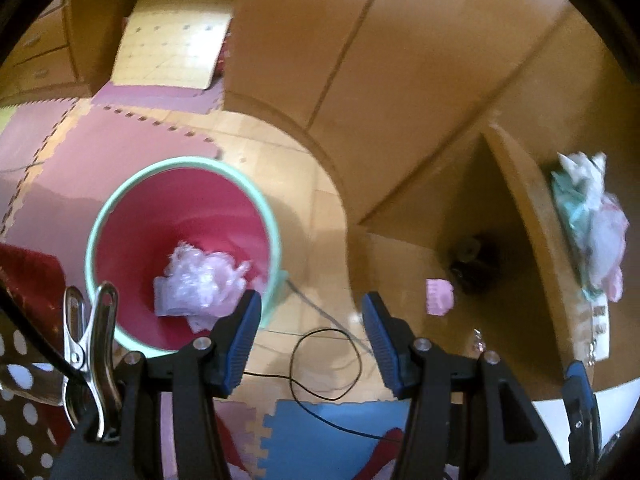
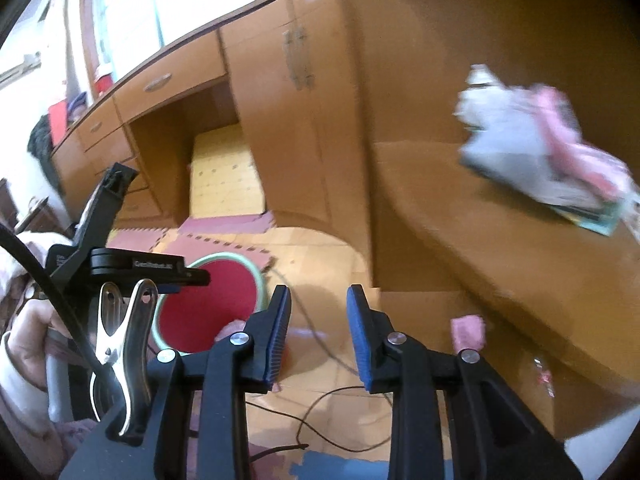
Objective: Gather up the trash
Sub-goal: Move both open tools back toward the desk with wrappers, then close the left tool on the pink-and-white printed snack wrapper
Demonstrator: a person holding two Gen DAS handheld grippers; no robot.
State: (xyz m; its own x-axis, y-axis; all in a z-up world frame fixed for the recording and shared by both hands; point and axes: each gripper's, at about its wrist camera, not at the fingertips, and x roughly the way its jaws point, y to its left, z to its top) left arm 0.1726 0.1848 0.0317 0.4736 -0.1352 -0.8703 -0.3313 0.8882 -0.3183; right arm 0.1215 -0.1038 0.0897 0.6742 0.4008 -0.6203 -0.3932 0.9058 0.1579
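Pink bin: the mint-rimmed bin [image 1: 182,248] stands on the floor, left of the desk [image 1: 532,216], with crumpled plastic wrap [image 1: 204,280] already lying in its bottom.
Trash left: a heap of wrappers and paper [image 2: 548,144] lies on the desk top; I judge it my next target. A small pink scrap [image 1: 440,296] lies lower down by the desk's foot.
Left hand-held gripper [image 1: 310,332]: spread, nothing between its pads.
Right hand-held gripper [image 2: 318,336]: empty, jaws opening.
Step advice: I would widen the jaws fully, come over the heap and pinch its middle.
Long axis: in the right wrist view the heap runs from upper left to lower right; motion blur hides more.
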